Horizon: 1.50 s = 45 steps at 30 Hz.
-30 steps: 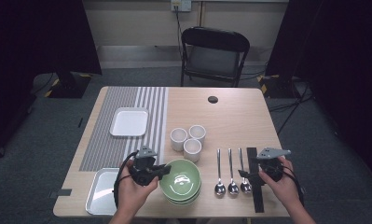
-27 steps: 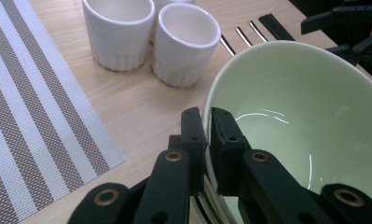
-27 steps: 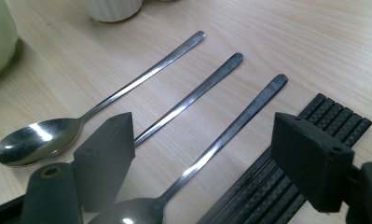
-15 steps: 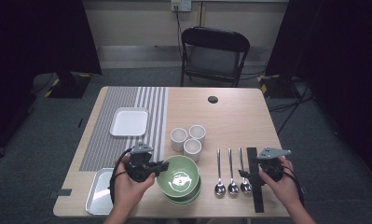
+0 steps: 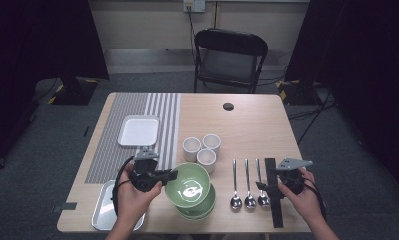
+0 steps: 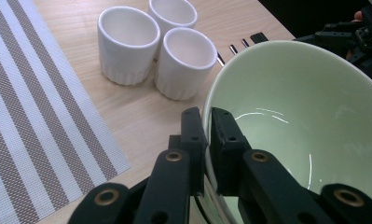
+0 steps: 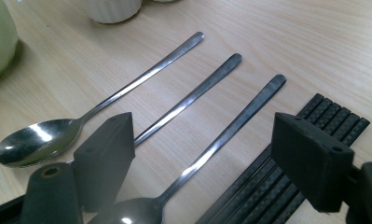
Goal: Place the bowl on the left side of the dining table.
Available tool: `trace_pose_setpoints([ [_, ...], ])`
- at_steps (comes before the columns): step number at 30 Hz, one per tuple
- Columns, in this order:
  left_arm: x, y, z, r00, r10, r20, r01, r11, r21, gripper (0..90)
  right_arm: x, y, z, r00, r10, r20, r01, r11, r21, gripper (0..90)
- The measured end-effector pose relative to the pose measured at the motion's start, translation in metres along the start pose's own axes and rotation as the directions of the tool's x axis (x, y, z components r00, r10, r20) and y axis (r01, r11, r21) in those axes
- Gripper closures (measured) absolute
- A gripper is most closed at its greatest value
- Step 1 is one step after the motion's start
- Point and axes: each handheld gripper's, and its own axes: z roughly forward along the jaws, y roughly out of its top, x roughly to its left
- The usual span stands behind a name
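The left gripper is pinching the rim of the top green bowl, one jaw inside the wall and one outside, as the left gripper view is showing clearly. The bowl is tilting a little above the stack of green bowls near the front edge of the desk, just in front of the three white cups.

The bowl is looking like glazed ceramic, so I am judging it stiff, rather heavy for a rim grip, smooth and slippery, and breakable if it is falling. Holding it by one point of the rim is letting it swing, so a deep bite on the rim with the wall fully between the pads is seeming best.

The right gripper is resting released, jaws standing wide, over the spoons and beside the black chopsticks, holding nothing.
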Motion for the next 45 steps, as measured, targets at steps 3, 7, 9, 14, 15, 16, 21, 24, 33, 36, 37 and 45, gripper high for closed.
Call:
trace_pose_setpoints([
  [3, 0.001, 0.002, -0.002, 1.0000, -0.004, -0.002, 0.004, 1.0000, 0.001, 84.9, 0.000, 0.000, 0.000, 1.0000, 0.001, 0.002, -0.001, 1.000, -0.001, 21.1],
  [7, 0.005, 0.004, -0.005, 0.9999, -0.016, -0.006, 0.016, 0.9999, -0.005, 84.9, 0.000, 0.000, 0.000, 1.0000, 0.004, 0.002, -0.004, 1.000, -0.002, 21.2],
  [9, 0.007, 0.005, -0.007, 0.9997, -0.021, -0.014, 0.020, 0.9998, -0.008, 84.9, 0.000, 0.000, 0.000, 1.0000, 0.006, 0.003, -0.006, 1.000, 0.000, 21.2],
  [14, 0.012, 0.007, -0.012, 0.9989, -0.033, -0.033, 0.032, 0.9994, -0.009, 84.9, 0.000, 0.000, 0.000, 1.0000, 0.002, 0.002, -0.002, 1.000, -0.001, 21.1],
  [15, 0.013, 0.007, -0.013, 0.9988, -0.033, -0.035, 0.033, 0.9994, -0.013, 84.9, 0.000, 0.000, 0.000, 1.0000, 0.001, 0.001, -0.001, 1.000, -0.001, 21.1],
  [16, 0.014, 0.008, -0.014, 0.9986, -0.033, -0.041, 0.033, 0.9994, -0.012, 84.9, 0.000, 0.000, 0.000, 1.0000, 0.001, 0.001, -0.001, 1.000, -0.001, 21.1],
  [21, 0.019, 0.009, -0.018, 0.9973, -0.045, -0.057, 0.044, 0.9987, -0.025, 84.9, 0.000, 0.000, 0.000, 1.0000, 0.000, 0.002, 0.000, 1.000, 0.002, 21.1],
  [24, 0.022, 0.010, -0.020, 0.9964, -0.053, -0.065, 0.051, 0.9982, -0.030, 84.9, 0.000, 0.000, 0.001, 1.0000, 0.000, 0.002, 0.000, 1.000, 0.002, 21.1],
  [33, 0.030, 0.012, -0.023, 0.9932, -0.061, -0.099, 0.058, 0.9980, -0.025, 85.0, 0.000, 0.000, 0.000, 1.0000, 0.007, 0.003, -0.007, 1.000, 0.000, 21.2],
  [36, 0.034, 0.012, -0.023, 0.9919, -0.067, -0.108, 0.064, 0.9975, -0.027, 85.0, -0.001, 0.000, 0.000, 1.0000, 0.005, 0.003, -0.005, 1.000, -0.003, 21.1],
  [37, 0.035, 0.013, -0.024, 0.9917, -0.068, -0.109, 0.065, 0.9974, -0.029, 85.0, -0.001, 0.000, 0.000, 1.0000, 0.003, 0.002, -0.003, 1.000, -0.005, 21.1],
  [45, 0.043, 0.012, -0.026, 0.9875, -0.085, -0.133, 0.082, 0.9962, -0.031, 85.0, -0.001, 0.000, -0.001, 1.0000, 0.002, 0.004, -0.002, 1.000, -0.004, 21.2],
])
